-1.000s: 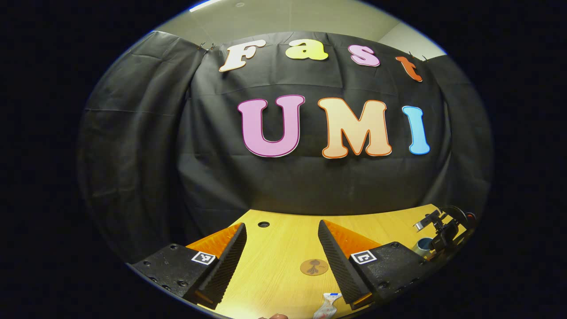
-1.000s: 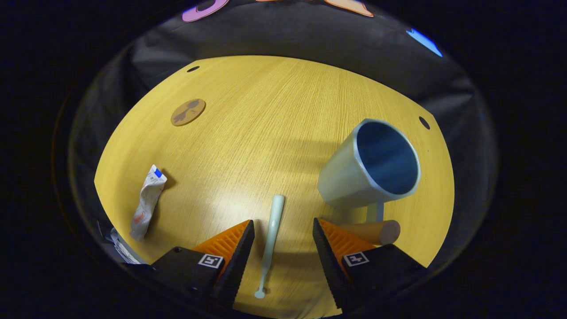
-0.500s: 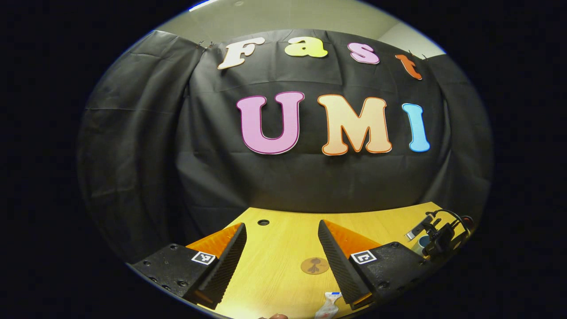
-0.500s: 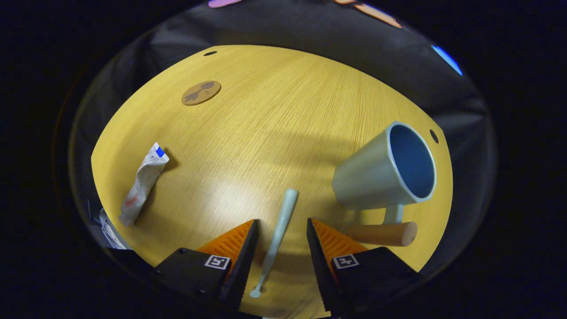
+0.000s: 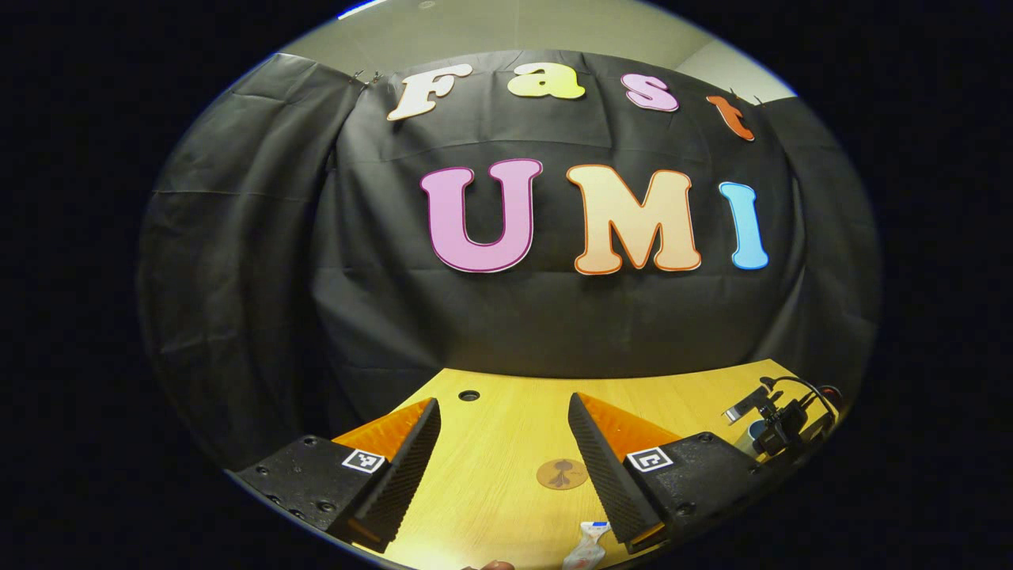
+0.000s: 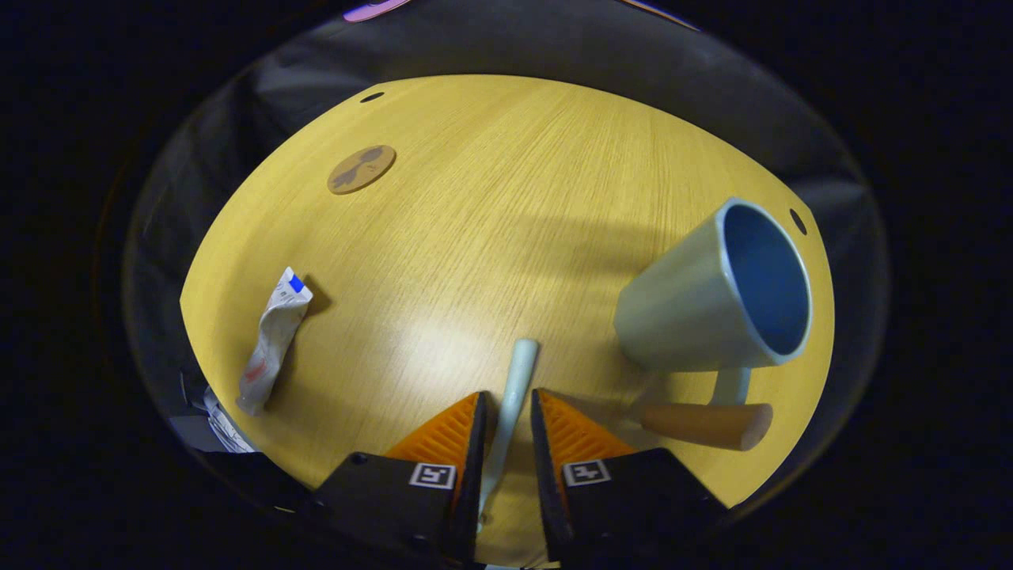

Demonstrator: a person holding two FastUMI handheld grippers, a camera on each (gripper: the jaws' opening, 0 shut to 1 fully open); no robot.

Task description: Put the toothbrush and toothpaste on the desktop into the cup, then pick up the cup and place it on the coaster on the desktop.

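On the left of the right gripper view the toothpaste (image 6: 275, 340) lies crumpled on the desk (image 6: 491, 198), well apart from everything else, with the coaster (image 6: 362, 169) bare farther back. In the middle, the right gripper (image 6: 506, 431) has narrowed sharply over the last second: its jaws stood wide on either side of the toothbrush (image 6: 510, 404) and now sit close against the handle on both sides, apparently pinching it. The brush looks as if it still lies on the desk, its far end pointing away between the fingers. To the right stands the cup (image 6: 716, 297), upright, empty, its wooden handle (image 6: 704, 423) toward the camera and just beside the gripper.

That closing means the grasp is likely made, so the first item seems ready to be lifted and carried the short way right into the cup.

In the left gripper view the left gripper (image 5: 504, 451) hangs wide and empty above the desk, coaster (image 5: 562, 474) between its fingers; it has barely moved.
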